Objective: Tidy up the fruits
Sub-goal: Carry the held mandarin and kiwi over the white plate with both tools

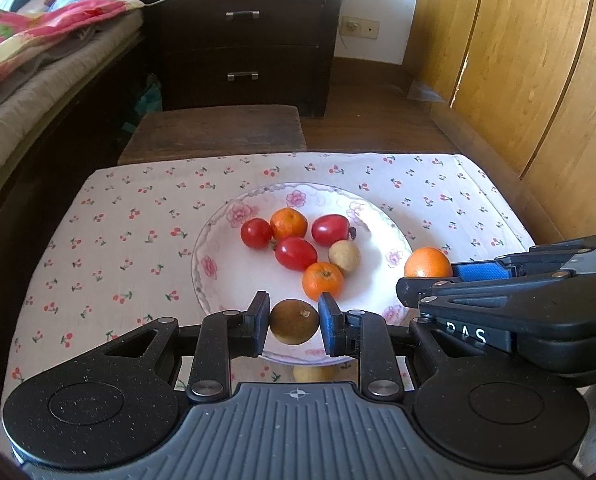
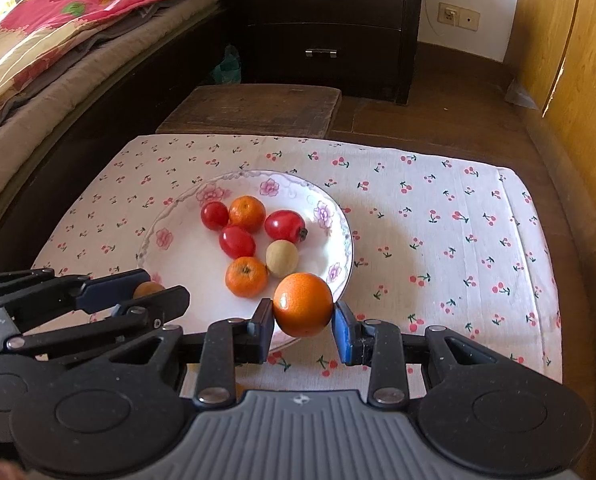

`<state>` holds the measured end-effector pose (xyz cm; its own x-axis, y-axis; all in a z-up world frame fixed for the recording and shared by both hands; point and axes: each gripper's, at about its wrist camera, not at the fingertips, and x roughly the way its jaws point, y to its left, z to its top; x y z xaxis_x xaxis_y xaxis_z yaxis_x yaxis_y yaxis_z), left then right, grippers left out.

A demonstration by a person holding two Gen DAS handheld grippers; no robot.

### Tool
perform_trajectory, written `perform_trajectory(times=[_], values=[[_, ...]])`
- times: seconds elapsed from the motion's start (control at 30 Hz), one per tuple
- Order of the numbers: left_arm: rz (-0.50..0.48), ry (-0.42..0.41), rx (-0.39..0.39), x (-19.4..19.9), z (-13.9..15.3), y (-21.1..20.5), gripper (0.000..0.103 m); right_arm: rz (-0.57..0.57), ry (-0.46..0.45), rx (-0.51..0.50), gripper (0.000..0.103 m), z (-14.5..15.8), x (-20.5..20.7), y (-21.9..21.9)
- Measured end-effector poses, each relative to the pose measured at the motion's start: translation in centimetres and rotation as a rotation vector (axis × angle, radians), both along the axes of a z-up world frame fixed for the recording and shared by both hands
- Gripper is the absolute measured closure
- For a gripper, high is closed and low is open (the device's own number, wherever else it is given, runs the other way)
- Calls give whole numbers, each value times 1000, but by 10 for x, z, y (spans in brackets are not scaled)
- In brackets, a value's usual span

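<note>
A white floral plate (image 1: 218,256) (image 2: 170,240) holds three red tomatoes, two small oranges and a pale round fruit (image 1: 344,255). My left gripper (image 1: 294,322) is shut on a brown round fruit (image 1: 294,322) over the plate's near rim. My right gripper (image 2: 303,316) is shut on a large orange (image 2: 303,305) above the plate's near right rim; it also shows in the left wrist view (image 1: 428,263). The left gripper appears at the left of the right wrist view (image 2: 150,292).
A pale fruit (image 1: 313,373) lies on the cherry-print cloth (image 1: 118,240) below the left gripper. A wooden stool (image 1: 218,130) stands behind the table, a dark drawer chest (image 1: 242,36) beyond it, a bed (image 1: 26,80) at left, wooden panels (image 1: 538,60) at right.
</note>
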<state>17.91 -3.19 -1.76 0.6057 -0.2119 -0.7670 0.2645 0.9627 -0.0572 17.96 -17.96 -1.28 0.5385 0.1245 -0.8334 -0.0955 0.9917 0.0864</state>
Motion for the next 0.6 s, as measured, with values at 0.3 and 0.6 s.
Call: perform_trajectory(times=[0.3, 0.6], values=[[15, 11, 1, 10, -4, 1, 70, -5, 7, 1, 69, -6, 11, 1], [19, 28, 4, 17, -11, 1, 70, -7, 22, -2, 69, -14, 17, 1]])
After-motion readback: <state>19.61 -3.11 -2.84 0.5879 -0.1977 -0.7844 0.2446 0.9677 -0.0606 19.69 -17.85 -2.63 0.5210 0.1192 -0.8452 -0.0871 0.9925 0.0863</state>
